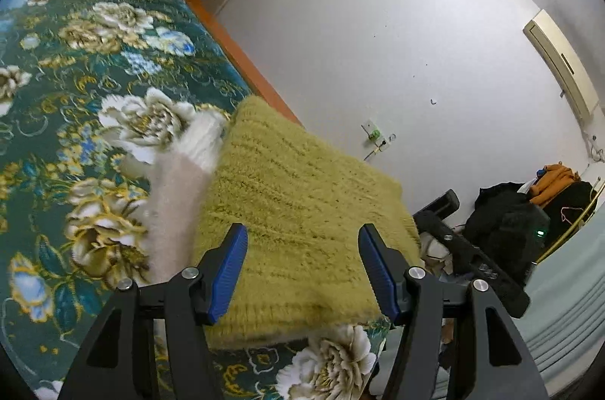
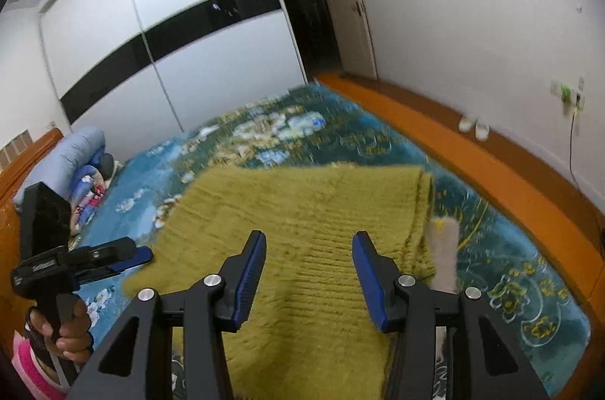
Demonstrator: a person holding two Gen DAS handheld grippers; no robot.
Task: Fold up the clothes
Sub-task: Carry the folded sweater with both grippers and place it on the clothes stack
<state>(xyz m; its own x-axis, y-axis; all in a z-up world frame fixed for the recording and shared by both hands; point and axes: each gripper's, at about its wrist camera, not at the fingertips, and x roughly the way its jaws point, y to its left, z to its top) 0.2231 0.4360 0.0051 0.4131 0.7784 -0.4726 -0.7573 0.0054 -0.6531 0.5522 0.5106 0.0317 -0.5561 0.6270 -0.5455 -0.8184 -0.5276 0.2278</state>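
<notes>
A folded olive-yellow knit sweater (image 1: 302, 195) lies on the floral bedspread (image 1: 75, 78); it also shows in the right wrist view (image 2: 302, 210). A pale pink and white fuzzy garment (image 1: 181, 180) sticks out from under its edge, seen as a small patch in the right wrist view (image 2: 446, 248). My left gripper (image 1: 302, 241) is open just above the sweater, holding nothing. My right gripper (image 2: 308, 248) is open above the sweater, empty. The left gripper also shows in the right wrist view (image 2: 124, 258), beside the sweater's left edge, its opening not clear from there.
An orange wooden bed frame (image 2: 491, 157) borders the bed along the white wall. Rolled bedding (image 2: 83, 157) lies at the headboard. A white wardrobe with a black band (image 2: 170, 40) stands behind. Dark clothes are piled on a chair (image 1: 529, 210). White shoes (image 2: 472, 127) sit on the frame.
</notes>
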